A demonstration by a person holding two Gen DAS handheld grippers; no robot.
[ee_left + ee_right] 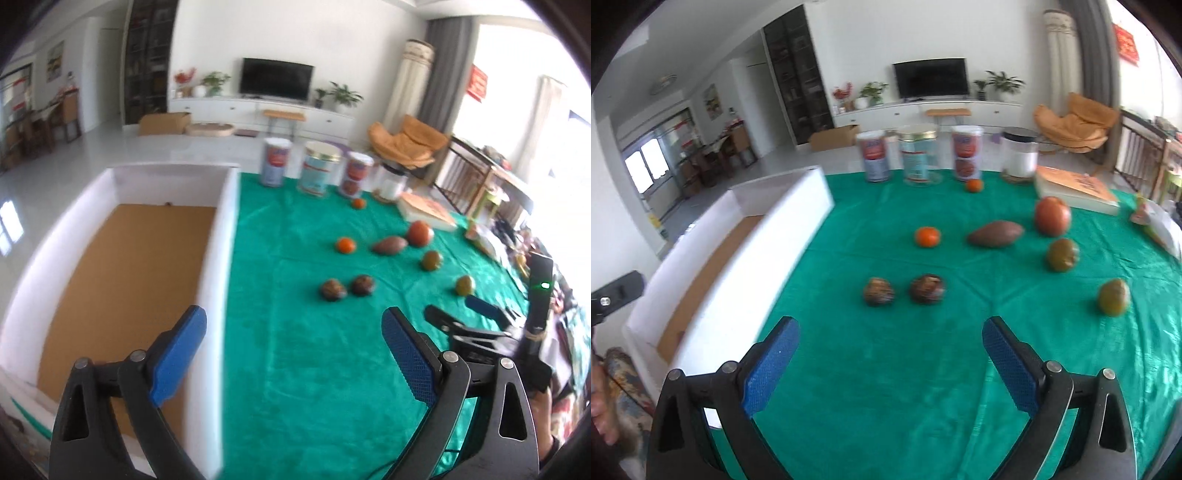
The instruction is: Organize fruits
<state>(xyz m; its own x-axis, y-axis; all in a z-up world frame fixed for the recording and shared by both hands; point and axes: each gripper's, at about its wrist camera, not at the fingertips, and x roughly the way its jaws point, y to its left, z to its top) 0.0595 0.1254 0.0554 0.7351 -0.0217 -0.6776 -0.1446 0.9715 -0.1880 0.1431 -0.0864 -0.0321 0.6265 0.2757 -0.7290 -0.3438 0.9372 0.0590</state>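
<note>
With both the left gripper [293, 332] and right gripper [891, 343] spread wide and empty, the fruits lie loose on the green cloth [886, 387] from 12 to 2 o'clock, so a nudged round brown fruit [928, 289] could roll, and the white box [757, 254] wall at 10 o'clock crowds the left.

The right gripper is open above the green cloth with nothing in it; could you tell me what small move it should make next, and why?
Probably ease the right gripper forward and down over the nearer dark brown fruit. Its jaws stand open and empty, that fruit lies almost straight ahead, apart from its neighbour, and the white box to the left holds no fruit yet.
</note>
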